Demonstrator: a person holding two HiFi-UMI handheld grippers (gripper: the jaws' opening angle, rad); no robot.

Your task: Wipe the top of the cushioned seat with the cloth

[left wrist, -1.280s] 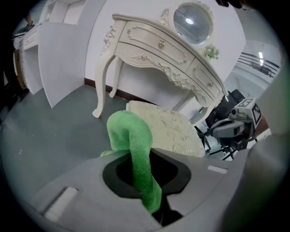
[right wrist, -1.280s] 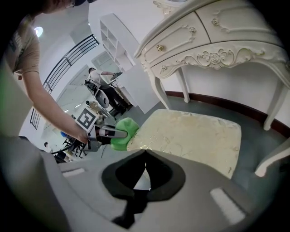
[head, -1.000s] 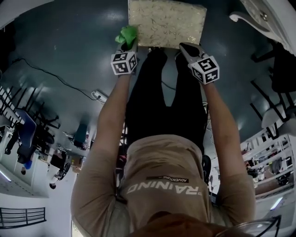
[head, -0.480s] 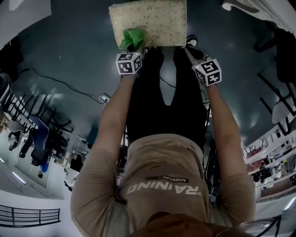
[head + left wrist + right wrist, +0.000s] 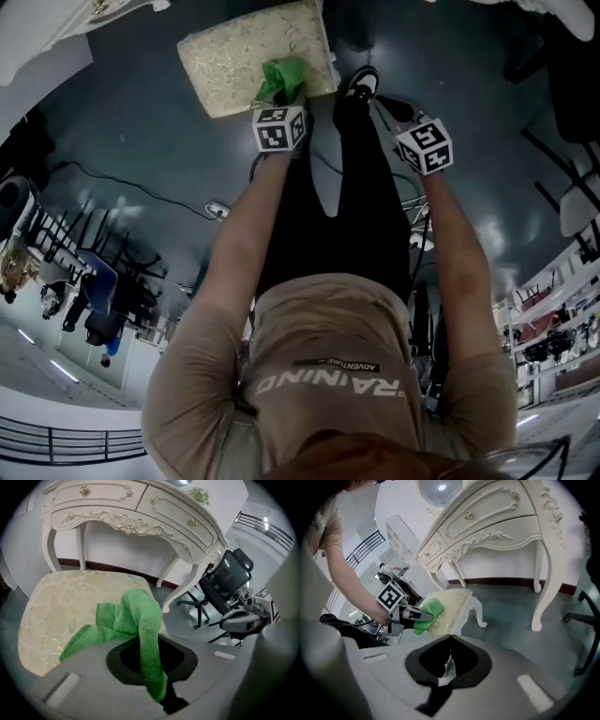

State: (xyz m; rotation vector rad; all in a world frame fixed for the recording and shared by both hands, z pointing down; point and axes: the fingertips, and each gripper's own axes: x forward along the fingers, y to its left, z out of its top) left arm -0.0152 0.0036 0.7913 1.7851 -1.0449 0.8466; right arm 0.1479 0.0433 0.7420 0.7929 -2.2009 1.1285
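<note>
Seen from the head camera, my left gripper (image 5: 281,101) presses the single green cloth (image 5: 282,79) onto the near right corner of the one cushioned seat (image 5: 234,52), at the upper middle of the frame. The jaws are clamped on a fold of the cloth, which runs down between them at the lower centre of the left gripper view; the rest bunches in a loose heap on the pale patterned upholstery. My right gripper (image 5: 386,101) hangs at the upper right of the head view, off the seat and above the dark floor (image 5: 141,131), its jaws closed together on nothing.

I judge the cloth to be light, soft microfibre that folds and drags easily and will not slip from a firm pinch. It is best held by a bunched fold, as it is now, so that a broad pad trails flat. The seat looks padded and yielding under its woven cover, firm enough to take pressure.

By count: one cloth, one seat, two grippers. One white carved dressing table (image 5: 131,517) stands behind the seat at the top of the left gripper view, with one black office chair (image 5: 227,576) at the right.
</note>
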